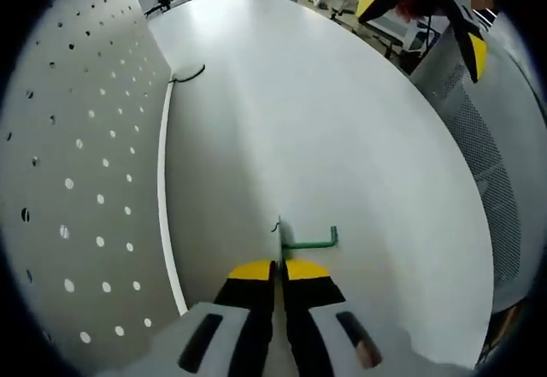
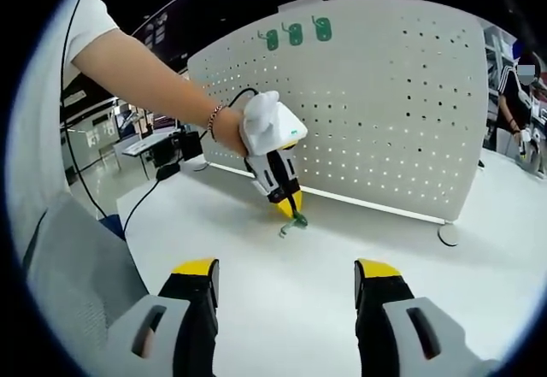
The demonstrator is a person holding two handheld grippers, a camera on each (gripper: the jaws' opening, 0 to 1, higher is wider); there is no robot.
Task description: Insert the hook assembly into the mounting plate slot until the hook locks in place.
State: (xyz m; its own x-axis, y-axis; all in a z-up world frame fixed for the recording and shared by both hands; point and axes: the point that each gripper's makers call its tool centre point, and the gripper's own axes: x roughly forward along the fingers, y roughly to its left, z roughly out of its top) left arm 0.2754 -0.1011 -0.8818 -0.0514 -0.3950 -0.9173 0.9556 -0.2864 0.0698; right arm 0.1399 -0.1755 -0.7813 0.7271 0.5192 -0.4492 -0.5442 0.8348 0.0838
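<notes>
In the left gripper view our left gripper (image 1: 279, 268) has its yellow-tipped jaws closed on the green hook assembly (image 1: 309, 240), a thin bent metal rod lying on the smooth white table (image 1: 325, 120) at six o'clock; we judge it light, stiff and slippery, best pinched at its straight shank. In the right gripper view our right gripper (image 2: 285, 276) stands with jaws wide apart and empty, the hook at its twelve o'clock. The matte perforated mounting plate (image 2: 385, 103) rises upright beyond it, carrying three green hooks (image 2: 296, 33) near its top edge.
</notes>
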